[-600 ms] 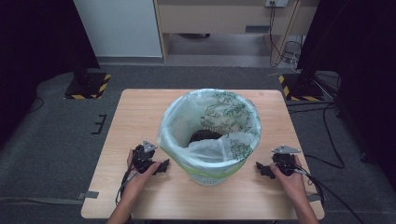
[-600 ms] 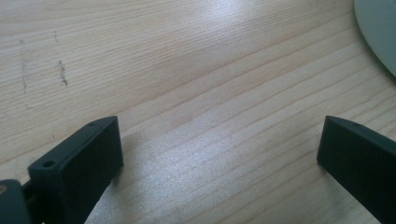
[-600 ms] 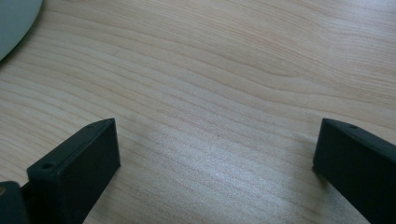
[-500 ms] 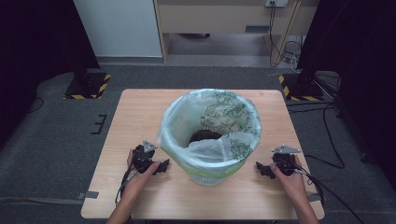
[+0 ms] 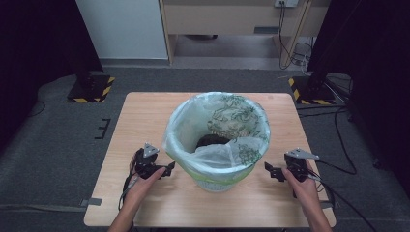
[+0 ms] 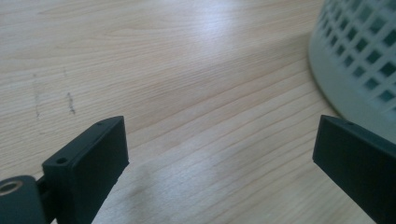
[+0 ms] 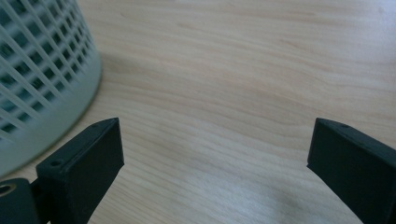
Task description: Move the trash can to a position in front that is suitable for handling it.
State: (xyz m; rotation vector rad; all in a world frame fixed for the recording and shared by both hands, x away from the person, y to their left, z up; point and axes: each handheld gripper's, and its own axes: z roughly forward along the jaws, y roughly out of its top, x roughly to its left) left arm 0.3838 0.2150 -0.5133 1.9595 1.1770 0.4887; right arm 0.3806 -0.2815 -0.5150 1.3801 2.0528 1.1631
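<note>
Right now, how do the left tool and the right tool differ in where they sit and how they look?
The left tool sits close to the mesh bin, nearly at its plastic liner; the right tool sits farther from it. In the high view, the right tool's grey plate lies flatter and broader; the left tool's looks tilted. Both are open, empty, low over the wooden table.

table (image 5: pixel 145 121): pale wood-grain top, smooth, faint sheen, few dark scuffs | basket (image 6: pixel 359 56): pale lattice plastic, matt, solid smooth base band | liner bag (image 5: pixel 193 125) inside basket: thin translucent plastic film, crinkled, green leaf print | left gripper (image 6: pixel 219 163), right gripper (image 7: pixel 215 163) flanking basket: matt black plastic, smooth
</note>
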